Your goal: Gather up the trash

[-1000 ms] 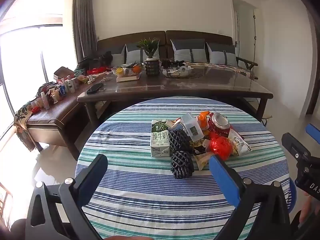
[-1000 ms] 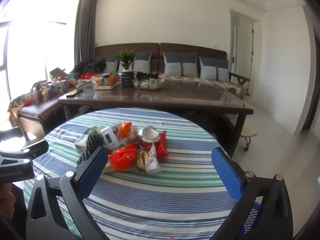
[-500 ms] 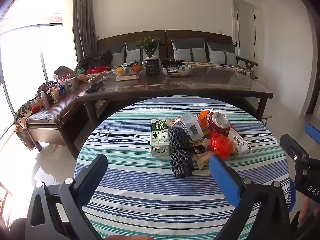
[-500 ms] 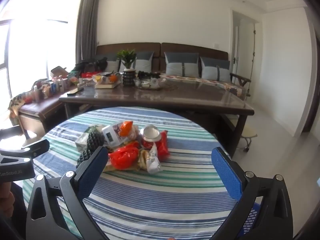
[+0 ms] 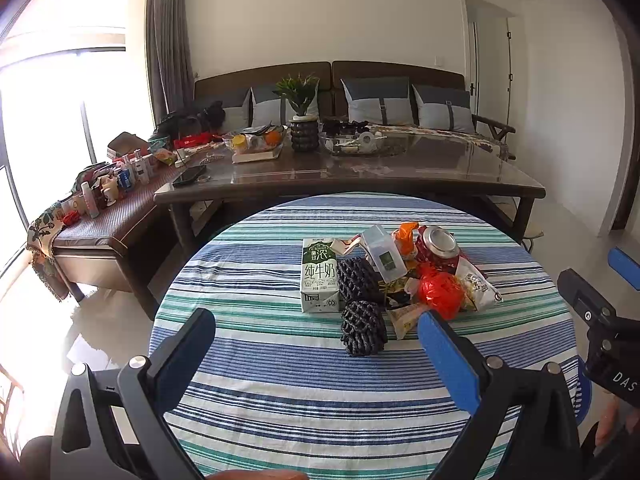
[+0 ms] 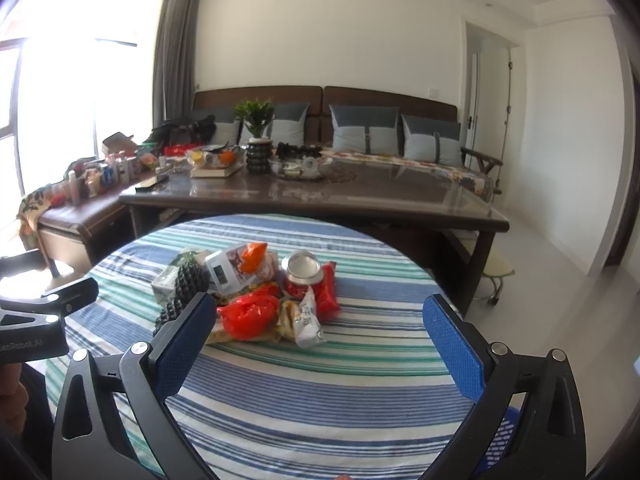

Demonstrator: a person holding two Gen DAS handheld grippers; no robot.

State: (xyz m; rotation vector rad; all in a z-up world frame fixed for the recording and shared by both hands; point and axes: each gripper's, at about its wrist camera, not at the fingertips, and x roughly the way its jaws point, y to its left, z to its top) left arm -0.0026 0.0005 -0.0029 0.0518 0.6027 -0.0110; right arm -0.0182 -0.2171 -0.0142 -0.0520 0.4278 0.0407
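Note:
A pile of trash lies mid-table on the round striped tablecloth (image 5: 280, 380): a green-white milk carton (image 5: 319, 275), two black foam nets (image 5: 363, 327), a crumpled red plastic bag (image 5: 440, 294), a red can (image 5: 438, 246), a clear small box (image 5: 382, 252) and snack wrappers (image 5: 476, 286). My left gripper (image 5: 320, 360) is open and empty, just short of the nets. My right gripper (image 6: 320, 344) is open and empty, near the red bag (image 6: 248, 314), the can (image 6: 302, 274) and a wrapper (image 6: 308, 322). It also shows at the left view's right edge (image 5: 600, 320).
A long dark table (image 5: 360, 176) with a potted plant (image 5: 302, 120), trays and clutter stands behind the round table. A sofa with cushions (image 5: 376, 100) is beyond, a cluttered bench (image 5: 104, 216) at left. A blue basket (image 6: 500, 436) peeks at the table's near right edge.
Both grippers have drifted very slightly; the right one has eased a little toward the pile. Nothing on the table has moved.

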